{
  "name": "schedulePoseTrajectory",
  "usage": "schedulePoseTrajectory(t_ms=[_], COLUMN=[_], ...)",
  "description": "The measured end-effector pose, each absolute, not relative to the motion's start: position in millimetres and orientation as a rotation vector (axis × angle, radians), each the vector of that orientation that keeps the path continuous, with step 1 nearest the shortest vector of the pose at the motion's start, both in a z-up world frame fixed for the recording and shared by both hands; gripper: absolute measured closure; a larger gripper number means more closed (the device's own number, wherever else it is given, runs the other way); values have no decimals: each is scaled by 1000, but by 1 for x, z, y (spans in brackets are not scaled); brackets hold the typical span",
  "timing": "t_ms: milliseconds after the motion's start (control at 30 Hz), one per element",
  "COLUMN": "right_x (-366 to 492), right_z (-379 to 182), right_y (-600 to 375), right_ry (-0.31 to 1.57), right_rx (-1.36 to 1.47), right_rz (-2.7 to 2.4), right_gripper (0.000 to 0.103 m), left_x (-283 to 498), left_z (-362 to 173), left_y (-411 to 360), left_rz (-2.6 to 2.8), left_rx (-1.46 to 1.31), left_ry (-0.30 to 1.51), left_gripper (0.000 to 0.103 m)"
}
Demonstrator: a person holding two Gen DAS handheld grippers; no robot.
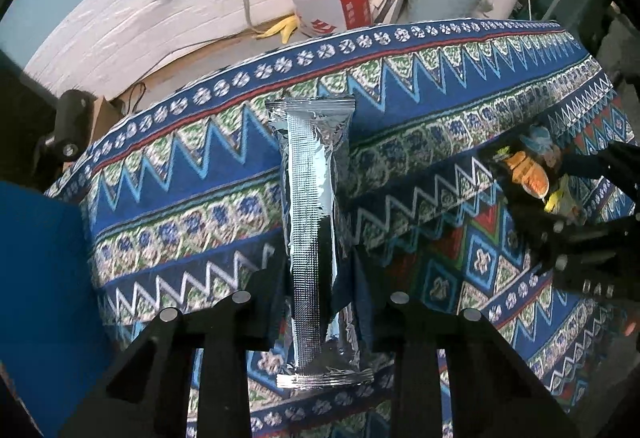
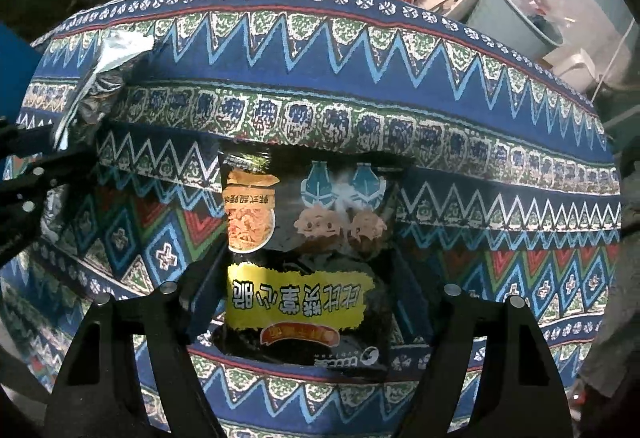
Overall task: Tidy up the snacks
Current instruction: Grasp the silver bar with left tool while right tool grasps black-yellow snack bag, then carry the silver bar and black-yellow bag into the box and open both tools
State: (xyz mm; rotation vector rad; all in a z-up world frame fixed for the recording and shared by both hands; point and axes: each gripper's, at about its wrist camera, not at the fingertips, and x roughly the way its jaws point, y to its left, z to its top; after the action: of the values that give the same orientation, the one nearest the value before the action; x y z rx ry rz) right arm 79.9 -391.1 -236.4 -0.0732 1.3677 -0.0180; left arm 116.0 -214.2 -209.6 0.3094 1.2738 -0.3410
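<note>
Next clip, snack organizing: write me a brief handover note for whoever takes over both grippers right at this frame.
Left gripper: shut on the silver foil packet, held above the patterned tablecloth.
Right gripper: fingers on either side of the dark seaweed snack bag, apparently gripping it, printing upside down to its camera.
Done: both snacks picked up.
Left: set both down; no container or sorted pile is in view, so the destination cannot be told.
</note>
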Motion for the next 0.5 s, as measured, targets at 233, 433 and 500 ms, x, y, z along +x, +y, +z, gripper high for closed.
schedulePoseTrajectory(t_ms=[233,433,500], right_x=[63,56,54], right_z=[-226,-194,-179], right_y=[-391,-377,-370], right_ry=[1361,1303,1273], right_rx=[-92,-82,-76], right_rz=[-40,-29,-27], right_gripper=[42,42,42], left_x=[100,85,79], left_z=[-195,-170,-158], left_y=[-201,-182,-175], left_rz=[-329,-320,-318], left_rx=[308,264,271], left_ry=[1263,1241,1210], left_gripper=[72,72,72])
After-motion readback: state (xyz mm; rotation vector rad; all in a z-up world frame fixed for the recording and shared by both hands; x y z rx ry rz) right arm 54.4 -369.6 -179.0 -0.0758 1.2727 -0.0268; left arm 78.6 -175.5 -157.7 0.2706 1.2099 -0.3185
